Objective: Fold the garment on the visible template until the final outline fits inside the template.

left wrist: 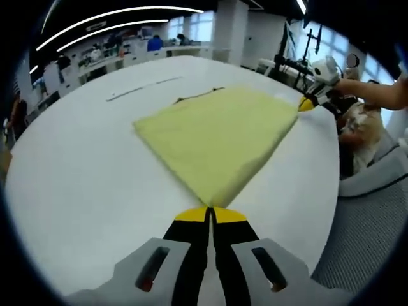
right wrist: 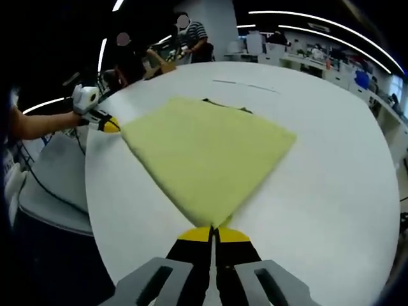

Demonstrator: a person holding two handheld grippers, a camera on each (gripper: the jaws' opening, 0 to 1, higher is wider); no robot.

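Observation:
A pale yellow garment (left wrist: 220,137) lies folded flat on the white table (left wrist: 76,172). My left gripper (left wrist: 209,211) is shut on its near corner. The right gripper (left wrist: 307,103) comes in from the right and pinches another corner. In the right gripper view the garment (right wrist: 207,150) spreads ahead, and my right gripper (right wrist: 212,231) is shut on its near corner. There the left gripper (right wrist: 108,124) grips the corner at the left. A dark template edge (left wrist: 197,95) peeks out along the garment's far side, and its dark edge (right wrist: 226,105) shows in the right gripper view too.
A thin dark line (left wrist: 143,89) marks the table beyond the garment. A person's arm (left wrist: 376,92) reaches in at the right, above a grey chair (left wrist: 370,210). Desks and people (right wrist: 191,35) stand in the background. The table edge (right wrist: 95,210) curves close at the left.

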